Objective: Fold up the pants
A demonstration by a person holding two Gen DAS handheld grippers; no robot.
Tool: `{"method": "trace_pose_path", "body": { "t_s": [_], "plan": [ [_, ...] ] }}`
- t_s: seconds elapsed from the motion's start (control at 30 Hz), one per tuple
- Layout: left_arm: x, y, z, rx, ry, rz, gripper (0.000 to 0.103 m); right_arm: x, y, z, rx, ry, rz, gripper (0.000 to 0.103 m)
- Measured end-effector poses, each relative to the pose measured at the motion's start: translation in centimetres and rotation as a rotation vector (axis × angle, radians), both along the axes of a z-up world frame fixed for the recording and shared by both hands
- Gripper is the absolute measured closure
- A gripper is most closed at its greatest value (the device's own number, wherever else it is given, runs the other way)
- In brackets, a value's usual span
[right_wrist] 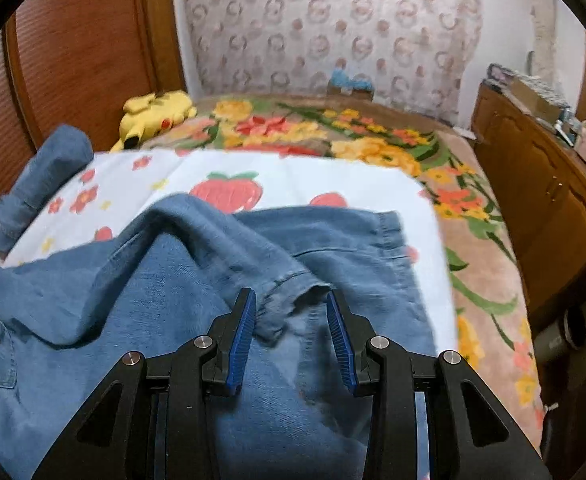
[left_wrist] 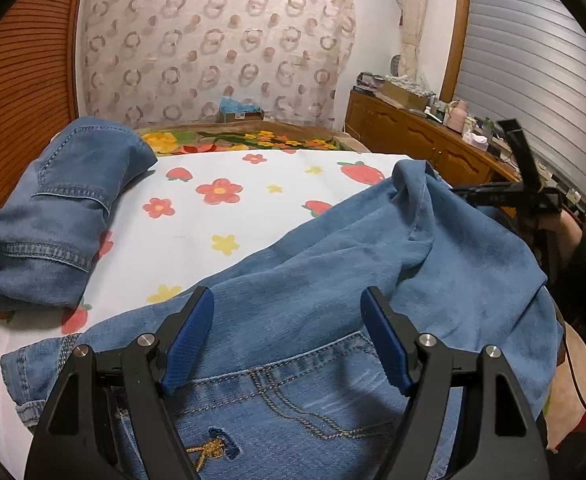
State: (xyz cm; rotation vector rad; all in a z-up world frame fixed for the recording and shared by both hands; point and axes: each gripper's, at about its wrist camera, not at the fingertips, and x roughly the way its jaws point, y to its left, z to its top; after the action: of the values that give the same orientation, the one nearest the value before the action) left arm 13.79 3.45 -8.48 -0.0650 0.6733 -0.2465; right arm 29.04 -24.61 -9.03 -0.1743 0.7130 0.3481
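Nearest to us, item one: the left gripper [left_wrist: 287,322], blue pads spread wide with nothing between them, poised over the hip of the pants [left_wrist: 333,264], just above a stitched pocket [left_wrist: 293,392] with gold embroidery. Item two: the right gripper [right_wrist: 291,324], fingers apart and unclamped, straddling a raised ridge of hem [right_wrist: 293,284] on a bunched leg; whether the pads touch the cloth we cannot tell. Item three: the pants themselves, blue denim, lying on a white sheet [left_wrist: 229,208] printed with strawberries and flowers, over a floral blanket [right_wrist: 373,148]. We judge the long axis to run across our reach, from the waist end under the left gripper toward the crumpled leg end under the right; the leg there is doubled back on itself, its hem facing the fingers. The right hand is nearer the hem, the left nearer the waist. Item four: a second denim piece [left_wrist: 53,216], heaped at the far left of the sheet, well apart. Item five: a yellow plush toy [right_wrist: 157,114] by the wooden headboard [right_wrist: 73,52]. Item six: a wooden cabinet [left_wrist: 421,140], cluttered on top.
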Motion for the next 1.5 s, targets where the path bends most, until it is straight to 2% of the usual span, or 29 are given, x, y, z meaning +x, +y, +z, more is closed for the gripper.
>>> {"method": "trace_pose_path", "body": {
  "t_s": [0.23,0.37,0.4,0.43,0.67,0.8,0.9,0.97,1.0,1.03,1.2,1.5],
  "plan": [
    [-0.1,-0.6,0.0,0.040,-0.010,0.000,0.026,1.4,1.0,-0.2,-0.047,0.030,0.008,0.065],
    [-0.1,-0.7,-0.1,0.039,-0.006,0.002,0.026,2.6,1.8,0.5,-0.063,0.010,-0.001,0.066],
    [-0.1,-0.7,-0.1,0.039,-0.005,0.002,0.026,2.6,2.0,0.7,-0.063,0.002,0.003,0.085],
    [-0.1,-0.7,-0.1,0.040,-0.005,0.002,0.026,2.4,2.2,0.9,-0.066,-0.005,0.013,0.087],
    [-0.1,-0.7,-0.1,0.039,-0.004,0.002,0.026,2.6,1.6,5.2,-0.088,-0.148,-0.040,0.088],
    [-0.1,-0.7,-0.2,0.041,-0.005,0.000,0.026,3.9,1.7,7.3,-0.119,-0.188,-0.084,0.088],
    [-0.1,-0.8,-0.2,0.042,-0.003,0.000,0.026,4.6,3.0,7.3,-0.139,-0.183,-0.093,0.088],
    [-0.1,-0.7,-0.2,0.039,-0.002,0.001,0.026,4.6,4.5,6.5,-0.160,-0.165,-0.092,0.078],
    [-0.2,-0.7,-0.2,0.038,-0.001,0.001,0.026,4.7,4.7,6.1,-0.161,-0.159,-0.103,0.069],
    [-0.2,-0.6,-0.2,0.036,-0.001,0.000,0.026,5.0,4.9,6.0,-0.144,-0.150,-0.100,0.064],
    [-0.1,-0.7,-0.2,0.035,0.000,0.000,0.026,4.4,2.6,6.1,-0.071,-0.111,-0.085,0.063],
    [-0.1,-0.8,-0.2,0.042,0.002,-0.002,0.026,-2.9,-2.7,4.4,0.004,-0.054,-0.042,0.063]
  ]
}}
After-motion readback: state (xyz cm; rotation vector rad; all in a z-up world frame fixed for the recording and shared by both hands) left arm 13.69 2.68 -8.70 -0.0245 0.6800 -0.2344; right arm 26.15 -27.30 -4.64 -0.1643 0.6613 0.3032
